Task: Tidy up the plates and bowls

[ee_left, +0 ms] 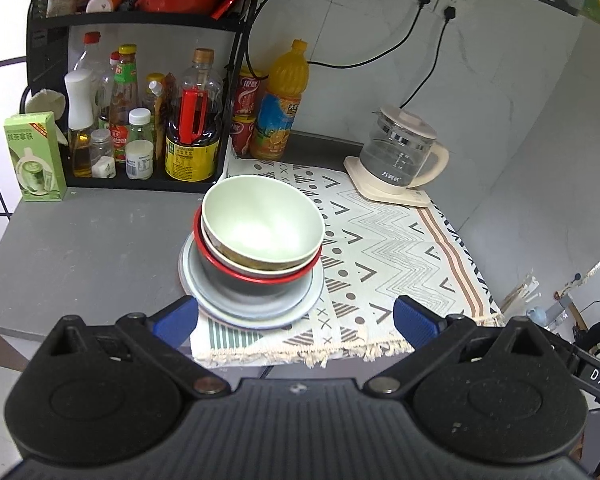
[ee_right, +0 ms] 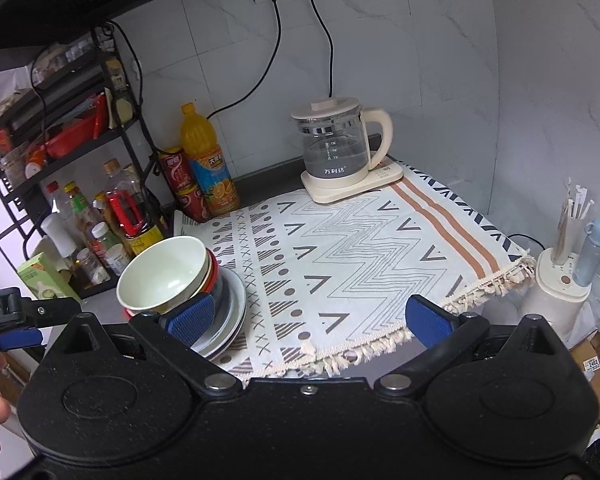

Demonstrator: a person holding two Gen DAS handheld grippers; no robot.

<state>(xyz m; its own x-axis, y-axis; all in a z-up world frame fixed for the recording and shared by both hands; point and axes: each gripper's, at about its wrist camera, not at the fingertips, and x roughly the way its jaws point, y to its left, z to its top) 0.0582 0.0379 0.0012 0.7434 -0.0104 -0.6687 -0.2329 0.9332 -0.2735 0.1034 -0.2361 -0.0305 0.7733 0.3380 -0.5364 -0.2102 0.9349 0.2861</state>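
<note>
A pale green bowl [ee_left: 262, 220] sits nested on top of a cream bowl and a dark bowl with a red rim [ee_left: 256, 278]. The stack rests on grey-white plates [ee_left: 256, 312] at the left edge of a patterned cloth [ee_left: 384, 240]. My left gripper [ee_left: 296, 320] is open and empty, just in front of the plates. In the right wrist view the same stack [ee_right: 168, 276] with its plates [ee_right: 232, 304] is at the lower left. My right gripper [ee_right: 312, 320] is open and empty over the cloth's [ee_right: 360, 248] front edge, its left finger [ee_right: 192, 318] near the stack.
A black rack with sauce bottles [ee_left: 140, 120] stands behind the stack, with a green carton [ee_left: 34, 156], cans and an orange drink bottle [ee_left: 280, 104] nearby. A glass kettle [ee_left: 400, 156] sits at the back right. A white holder with sticks [ee_right: 560, 272] stands off the counter's right edge.
</note>
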